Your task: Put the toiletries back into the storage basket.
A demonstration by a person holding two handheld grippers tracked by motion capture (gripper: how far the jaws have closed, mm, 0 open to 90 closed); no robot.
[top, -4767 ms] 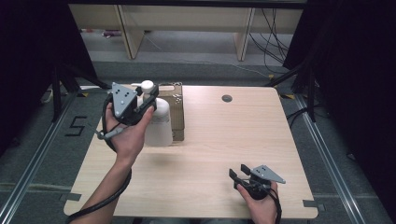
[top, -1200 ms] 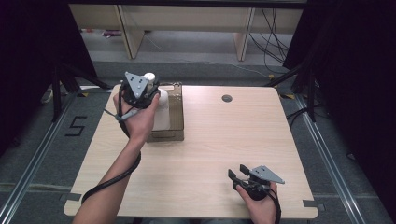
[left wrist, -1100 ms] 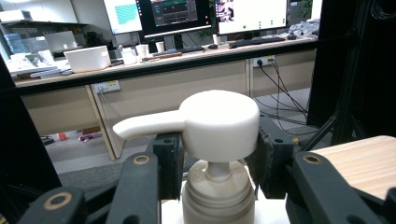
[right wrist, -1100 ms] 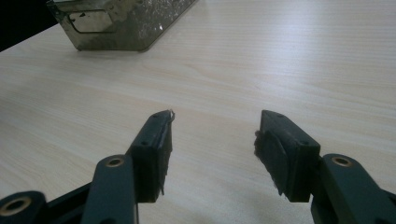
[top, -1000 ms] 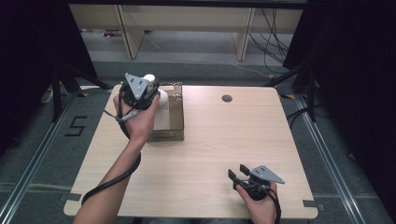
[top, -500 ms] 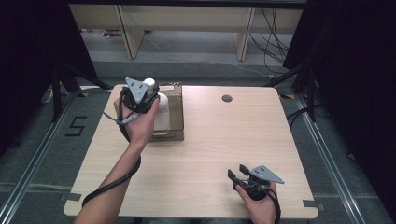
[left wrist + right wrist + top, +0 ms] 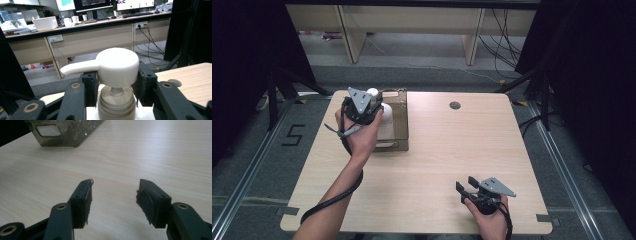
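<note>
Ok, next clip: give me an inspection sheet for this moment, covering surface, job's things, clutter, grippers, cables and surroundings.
Surface: light wooden table, with a round grommet hole near the far edge.
Job's things: white pump bottle standing in a clear brownish tray at the far left.
Clutter: nothing seen.
Grippers: left gripper has its jaws on either side of the pump head, under its rim; right gripper is open, low over bare table at the near right, holding nothing.
Cables: a black cable trails from the left gripper along the forearm; more cables lie on the floor beyond the table.
Surroundings: desks with monitors behind; dark curtains at the sides.
</note>
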